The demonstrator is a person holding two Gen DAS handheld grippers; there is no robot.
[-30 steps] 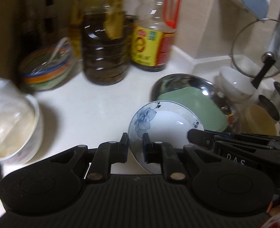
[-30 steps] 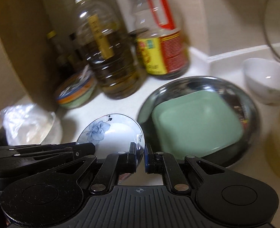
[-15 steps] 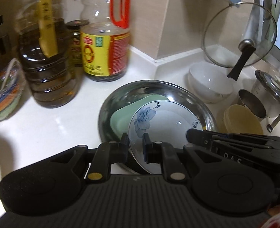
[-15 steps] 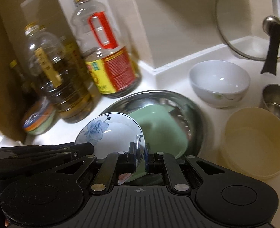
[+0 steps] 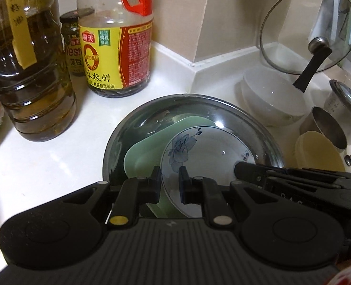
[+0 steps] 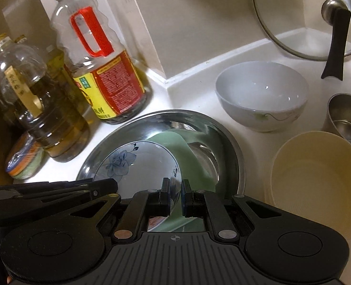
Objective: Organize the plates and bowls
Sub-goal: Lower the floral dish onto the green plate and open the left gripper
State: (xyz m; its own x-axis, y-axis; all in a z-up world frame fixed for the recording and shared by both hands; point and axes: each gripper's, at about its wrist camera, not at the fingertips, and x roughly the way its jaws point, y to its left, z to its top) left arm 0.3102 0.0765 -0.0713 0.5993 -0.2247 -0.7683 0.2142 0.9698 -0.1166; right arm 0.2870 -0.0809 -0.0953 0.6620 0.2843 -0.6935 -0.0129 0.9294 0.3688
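Observation:
A white bowl with a blue flower (image 5: 206, 156) is held by both grippers. My left gripper (image 5: 170, 185) is shut on its near left rim. My right gripper (image 6: 175, 196) is shut on its near right rim. The flower bowl (image 6: 137, 166) hangs over a green square plate (image 5: 142, 152), which lies in a wide steel basin (image 5: 199, 104). The green plate (image 6: 192, 156) and the basin (image 6: 232, 147) also show in the right wrist view. I cannot tell whether the bowl touches the plate.
A white bowl (image 6: 261, 95) and a cream plastic bowl (image 6: 318, 175) stand right of the basin, with steel cups (image 6: 346, 121) and a glass lid (image 6: 306, 16) behind. A soy sauce bottle (image 5: 116, 47) and an oil bottle (image 5: 25, 71) stand at the back left.
Both grippers have carried the flower bowl to the right, from over the bare counter to over the green plate in the steel basin. Both stay shut on its rim.

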